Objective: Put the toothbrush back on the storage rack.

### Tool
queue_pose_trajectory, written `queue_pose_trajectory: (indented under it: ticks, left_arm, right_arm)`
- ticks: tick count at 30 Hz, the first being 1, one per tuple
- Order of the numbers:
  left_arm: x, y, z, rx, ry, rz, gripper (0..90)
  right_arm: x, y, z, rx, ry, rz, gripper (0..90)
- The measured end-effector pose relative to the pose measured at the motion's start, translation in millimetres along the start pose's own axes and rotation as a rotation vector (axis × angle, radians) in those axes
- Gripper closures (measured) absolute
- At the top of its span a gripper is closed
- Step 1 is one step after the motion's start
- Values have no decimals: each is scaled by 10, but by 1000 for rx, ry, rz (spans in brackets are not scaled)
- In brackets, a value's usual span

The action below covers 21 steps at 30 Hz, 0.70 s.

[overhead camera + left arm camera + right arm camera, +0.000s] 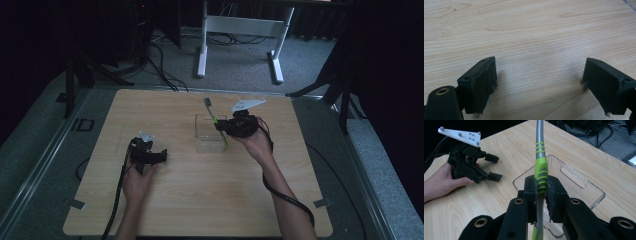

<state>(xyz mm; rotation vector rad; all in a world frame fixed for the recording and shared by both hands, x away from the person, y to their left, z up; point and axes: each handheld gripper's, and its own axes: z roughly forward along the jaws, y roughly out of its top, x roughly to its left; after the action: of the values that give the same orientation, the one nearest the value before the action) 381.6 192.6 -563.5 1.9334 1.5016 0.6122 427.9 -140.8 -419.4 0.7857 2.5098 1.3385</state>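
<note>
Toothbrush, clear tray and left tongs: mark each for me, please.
toothbrush (541,173), right gripper view, on the green grip of its handle.
clear tray (596,191), right gripper view, on its bare far rim.
left tongs (539,83), left gripper view, midway between the two open tips.

Beyond my wooden table (200,200) I see grey carpet (240,70), where a white desk frame (240,25) stands, with black cables (160,65) trailing beside it and dark curtains (385,50) around.
</note>
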Motion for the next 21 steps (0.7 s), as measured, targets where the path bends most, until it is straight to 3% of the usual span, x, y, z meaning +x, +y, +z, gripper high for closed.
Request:
queue_pose_trajectory:
  ticks: [21]
  left_arm:
    - [0, 0, 0, 0, 0, 0, 127]
  right_arm:
    - [-10, 30, 38, -39, 10, 28, 793]
